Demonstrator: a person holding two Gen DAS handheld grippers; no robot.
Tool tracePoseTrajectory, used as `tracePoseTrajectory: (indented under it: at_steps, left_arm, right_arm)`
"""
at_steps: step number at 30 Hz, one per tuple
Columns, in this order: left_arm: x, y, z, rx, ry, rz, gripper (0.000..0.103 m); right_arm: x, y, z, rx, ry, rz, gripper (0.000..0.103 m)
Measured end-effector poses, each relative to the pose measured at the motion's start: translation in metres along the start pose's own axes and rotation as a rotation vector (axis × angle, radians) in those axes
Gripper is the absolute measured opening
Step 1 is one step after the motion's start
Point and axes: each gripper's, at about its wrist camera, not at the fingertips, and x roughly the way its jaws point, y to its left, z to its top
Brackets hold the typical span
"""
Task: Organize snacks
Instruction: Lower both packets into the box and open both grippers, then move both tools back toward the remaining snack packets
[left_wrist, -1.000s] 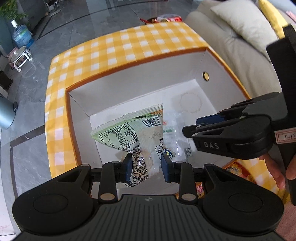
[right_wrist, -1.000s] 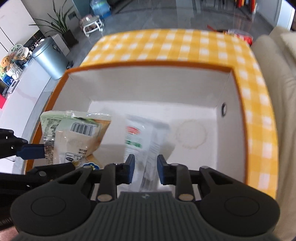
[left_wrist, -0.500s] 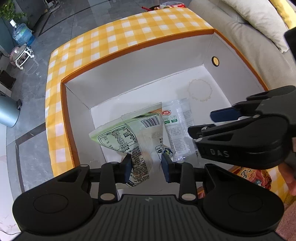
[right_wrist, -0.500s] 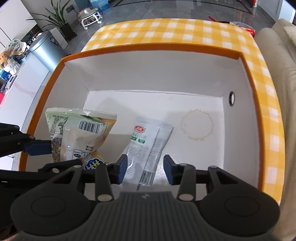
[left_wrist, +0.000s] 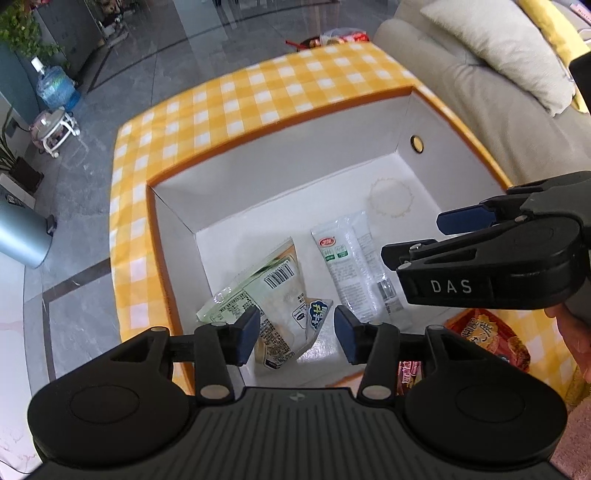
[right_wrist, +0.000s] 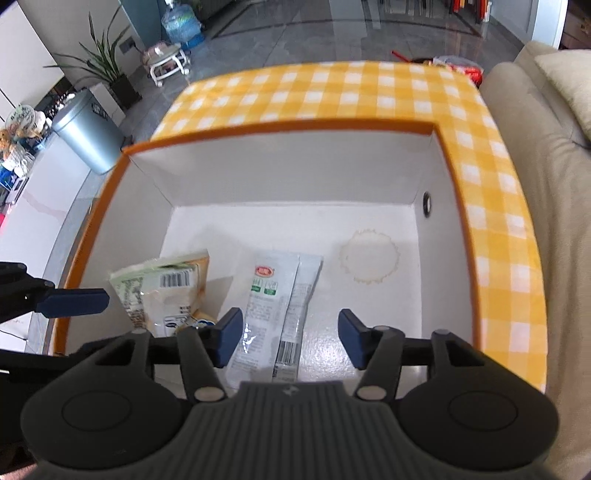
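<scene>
Two packets lie on the white floor of the one open box (left_wrist: 173, 236), whose rim is orange and which sits on a surface covered by a yellow-and-white checked cloth (left_wrist: 258, 99). Furthest left in the box is the green-and-white snack packet (left_wrist: 269, 295), propped at a tilt near the left wall, showing a barcode and a block of fine print too small to read, with a blue-lettered badge at its lower corner. The left tongs (left_wrist: 293, 334) hang above it, released, the blue pads spread wide with the packet below the gap and neither pad touching it. Just beside it to the right, apart from it, lies the long white packet (right_wrist: 273, 306), flat, bearing a small red logo, two green marks and a barcode at its near end; the wording cannot be made out. The right tongs (right_wrist: 290, 338) are likewise released above that packet, pads wide of it. In the left wrist view the right tongs' body reads "DAS". Outside the box at the near right edge lie one red-and-orange snack bag (left_wrist: 487, 343) and one pink wrapper (left_wrist: 408, 373), partly hidden.
</scene>
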Motion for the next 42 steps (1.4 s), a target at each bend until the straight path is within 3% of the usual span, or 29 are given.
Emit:
tracePoseTrajectory:
  at_steps: [6,12,24,34,42]
  left_arm:
    - [-0.027,0.001,-0.006,-0.021,-0.056,0.002,0.055]
    - [-0.055,0.001,-0.018,-0.042,-0.127,0.032,0.059]
    - [-0.113,-0.022,-0.067,-0.030,-0.266,0.040,0.060]
    - [-0.131,-0.034,-0.115,-0.069,-0.297,0.024,0.066]
    - [-0.128,-0.048,-0.157,-0.120,-0.241,-0.038,0.066]
  right_arm:
    - [-0.028,0.009,-0.004,-0.030,-0.032,-0.031,0.065]
    - [-0.066,0.014,-0.017,-0.048,-0.121,-0.071,0.067]
    - [-0.138,0.015,-0.080,0.023,-0.282,-0.065,0.072]
    - [-0.176,0.026,-0.157,0.046,-0.325,-0.070,0.073]
    - [-0.187,0.022,-0.212,0.057,-0.272,-0.116,0.073]
